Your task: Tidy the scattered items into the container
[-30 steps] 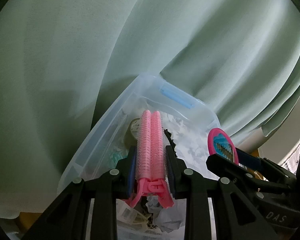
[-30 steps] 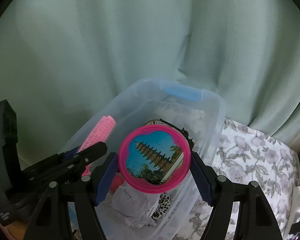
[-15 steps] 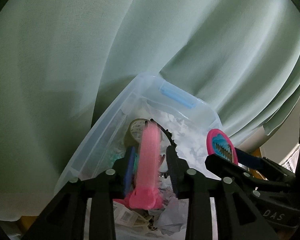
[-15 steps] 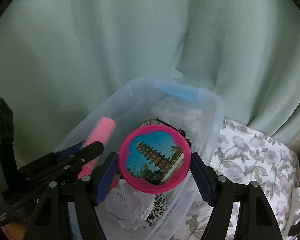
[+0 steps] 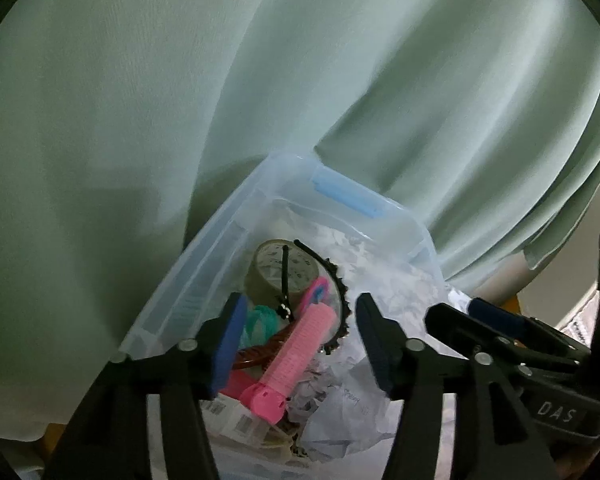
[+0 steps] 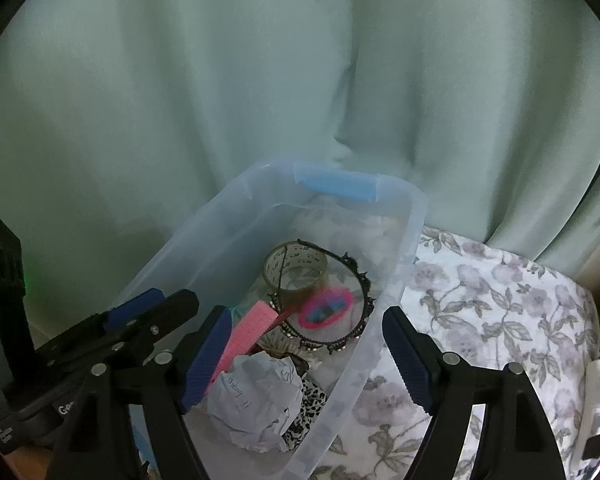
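My left gripper (image 5: 296,340) and right gripper (image 6: 306,360) are opening, empty, over the clear plastic box (image 6: 414,216); the long pink hair roller (image 5: 300,346) and, I think, the blurry round pink mirror (image 6: 326,306) dropped in. Next, I fetch more.

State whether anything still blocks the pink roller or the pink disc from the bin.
Nothing visible does: the roller and the blurred disc are already inside the bin, clear of both opening tools.
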A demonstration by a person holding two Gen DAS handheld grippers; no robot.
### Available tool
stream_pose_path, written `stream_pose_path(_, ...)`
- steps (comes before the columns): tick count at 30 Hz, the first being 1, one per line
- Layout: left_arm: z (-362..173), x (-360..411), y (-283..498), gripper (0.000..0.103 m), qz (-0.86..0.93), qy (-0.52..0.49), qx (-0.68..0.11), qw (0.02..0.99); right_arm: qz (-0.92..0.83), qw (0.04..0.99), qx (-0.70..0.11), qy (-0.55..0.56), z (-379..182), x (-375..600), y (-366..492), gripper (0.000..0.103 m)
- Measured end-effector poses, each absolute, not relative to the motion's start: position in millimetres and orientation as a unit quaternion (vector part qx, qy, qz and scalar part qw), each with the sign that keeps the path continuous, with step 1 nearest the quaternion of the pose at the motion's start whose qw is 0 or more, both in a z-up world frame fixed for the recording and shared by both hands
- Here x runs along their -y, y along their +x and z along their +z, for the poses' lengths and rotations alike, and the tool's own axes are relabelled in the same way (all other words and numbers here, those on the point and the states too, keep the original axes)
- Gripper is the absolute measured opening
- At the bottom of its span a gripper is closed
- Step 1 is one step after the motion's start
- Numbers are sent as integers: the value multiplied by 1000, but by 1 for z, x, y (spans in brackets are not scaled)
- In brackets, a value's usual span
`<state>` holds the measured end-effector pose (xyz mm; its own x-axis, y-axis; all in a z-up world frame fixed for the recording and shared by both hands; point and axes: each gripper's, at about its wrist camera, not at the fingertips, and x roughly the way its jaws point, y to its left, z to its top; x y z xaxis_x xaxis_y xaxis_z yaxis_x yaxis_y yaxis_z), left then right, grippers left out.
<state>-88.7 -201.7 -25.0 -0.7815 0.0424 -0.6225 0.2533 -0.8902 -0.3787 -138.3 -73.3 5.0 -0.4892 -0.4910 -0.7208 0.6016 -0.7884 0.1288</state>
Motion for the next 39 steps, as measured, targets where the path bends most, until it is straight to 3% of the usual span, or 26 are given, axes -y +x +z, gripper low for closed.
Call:
stream_pose_path(15,-4,183,-76,68,-922,320,-215,47,-866,313,-69,385,25,49,-113,81)
stream_pose_path(21,7,170,-65,74,-923,330,-196,38,-871,303,-61,383,35,28,-100,81)
stream_pose_path(39,34,124,-42,80,-928,359,-81,55,-878,231,-35,417,51,-19,-66,81)
